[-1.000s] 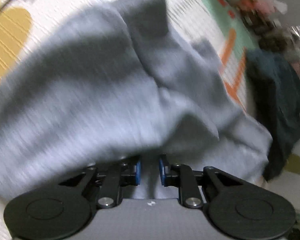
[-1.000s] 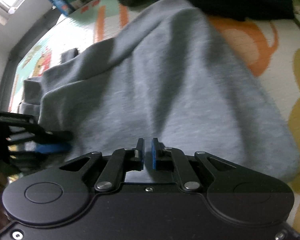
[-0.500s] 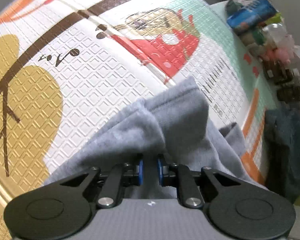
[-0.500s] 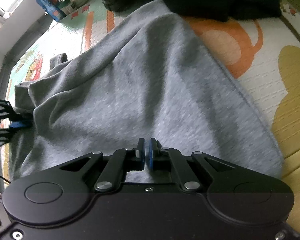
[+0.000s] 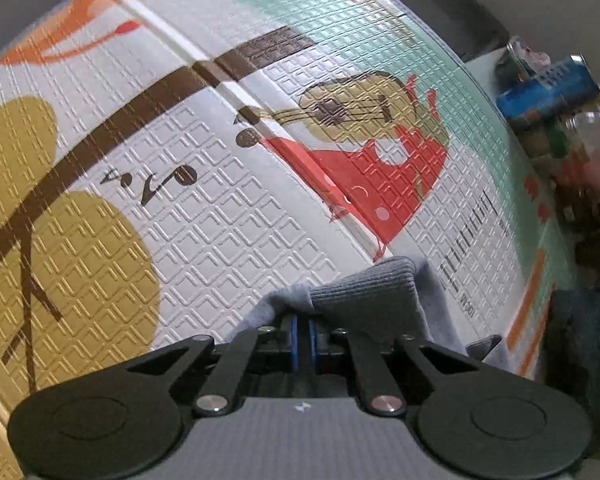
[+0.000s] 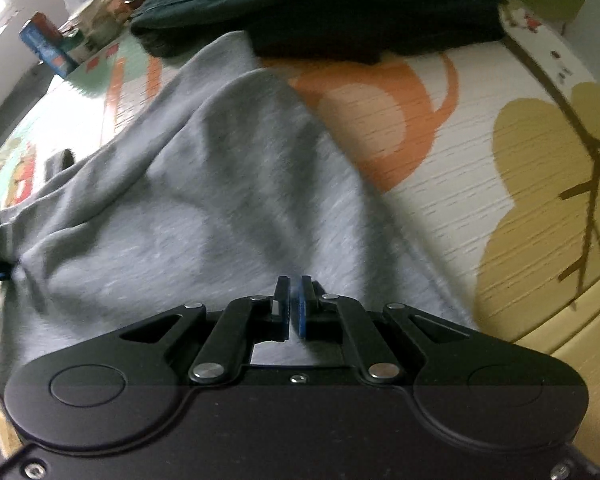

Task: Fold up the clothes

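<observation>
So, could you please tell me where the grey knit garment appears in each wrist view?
Left wrist: the grey knit garment is low and centre-right, its ribbed edge bunched at the left claw.
Right wrist: it fills the centre and left.
Shared landmark: the blue box at the patterned foam mat's far edge.

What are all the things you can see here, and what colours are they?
grey garment: one, light grey, spread on the mat, a ribbed edge bunched at the left gripper.
dark green clothes: one pile, count unclear, on the mat's far side, just beyond the grey garment.
play mat: one, white with brown branches, mustard leaves, a red figure with a guitar, orange shapes; under everything.
blue box: one, among blurred clutter past the mat's edge.
left gripper: one, black with blue pads, shut on the grey garment's edge.
right gripper: one, black with blue pads, shut on the grey garment.
</observation>
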### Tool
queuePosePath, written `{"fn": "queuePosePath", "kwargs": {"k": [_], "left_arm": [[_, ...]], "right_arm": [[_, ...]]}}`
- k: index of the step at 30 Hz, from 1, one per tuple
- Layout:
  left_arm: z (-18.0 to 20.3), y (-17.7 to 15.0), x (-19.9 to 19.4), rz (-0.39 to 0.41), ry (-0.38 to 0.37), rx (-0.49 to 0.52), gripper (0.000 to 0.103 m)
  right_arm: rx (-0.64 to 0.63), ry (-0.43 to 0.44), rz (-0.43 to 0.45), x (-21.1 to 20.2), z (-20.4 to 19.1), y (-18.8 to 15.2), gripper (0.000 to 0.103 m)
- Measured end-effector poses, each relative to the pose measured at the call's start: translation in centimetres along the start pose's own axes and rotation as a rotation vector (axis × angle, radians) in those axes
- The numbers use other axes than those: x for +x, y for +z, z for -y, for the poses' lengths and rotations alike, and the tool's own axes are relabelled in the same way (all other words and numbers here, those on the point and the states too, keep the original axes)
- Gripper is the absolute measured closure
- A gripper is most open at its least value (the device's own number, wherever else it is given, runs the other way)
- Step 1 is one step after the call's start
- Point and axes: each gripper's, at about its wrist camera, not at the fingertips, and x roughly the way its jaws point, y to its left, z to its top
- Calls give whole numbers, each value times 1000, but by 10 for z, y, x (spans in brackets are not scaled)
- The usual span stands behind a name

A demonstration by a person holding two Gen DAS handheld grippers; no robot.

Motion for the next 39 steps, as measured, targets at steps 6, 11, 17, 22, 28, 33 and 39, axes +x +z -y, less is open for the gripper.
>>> {"fn": "queuePosePath", "kwargs": {"k": [6, 11, 17, 22, 28, 33, 39], "left_arm": [[5, -4, -22, 40, 6, 7, 93], [28, -26, -56, 85, -61, 93, 82], [68, -69, -64, 29, -164, 243, 82], [92, -115, -42, -60, -202, 378, 82], [106, -149, -1, -150, -195, 457, 82], [109, -153, 20, -149, -161, 493, 82], [104, -128, 31, -166, -175, 449, 89]], "right_arm": [[53, -1, 26, -9, 2, 13, 96], [47, 86, 91, -34, -16, 27, 96], [-17, 179, 125, -49, -58, 44, 96], [-52, 228, 93, -33, -90, 45, 96], [-49, 273, 19, 1, -112, 36, 96], [-52, 245, -30, 31, -115, 37, 96], [-28, 187, -9, 58, -98, 51, 100]]}}
